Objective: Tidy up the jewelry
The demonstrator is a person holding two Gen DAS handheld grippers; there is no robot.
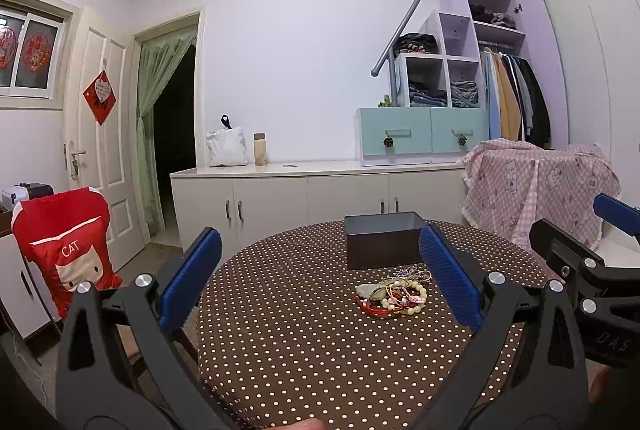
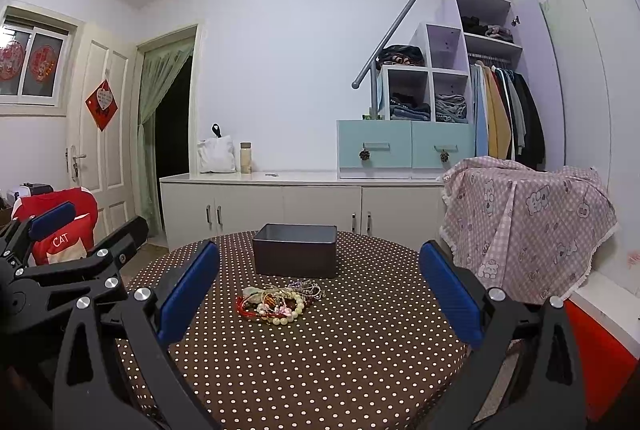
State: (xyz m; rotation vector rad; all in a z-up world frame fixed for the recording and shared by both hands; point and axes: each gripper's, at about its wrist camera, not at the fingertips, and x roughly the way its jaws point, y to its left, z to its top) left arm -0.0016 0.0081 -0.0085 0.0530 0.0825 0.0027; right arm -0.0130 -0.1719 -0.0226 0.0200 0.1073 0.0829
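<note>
From the left wrist, the left gripper (image 1: pixel 320 270) hangs wide and empty; the jewelry pile (image 1: pixel 394 293), tangled beads and cords, lies ahead, slightly right, before the dark box (image 1: pixel 384 244) on the dotted tablecloth (image 1: pixel 300 350). From the right wrist, the right gripper (image 2: pixel 320 284), equally wide, has the pile ahead-left; which is nearer seems a toss-up.

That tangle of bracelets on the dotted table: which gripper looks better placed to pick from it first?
Probably the right gripper: the bracelet pile lies nearer the middle of its open fingers. For the left gripper, the pile lies toward one finger.
</note>
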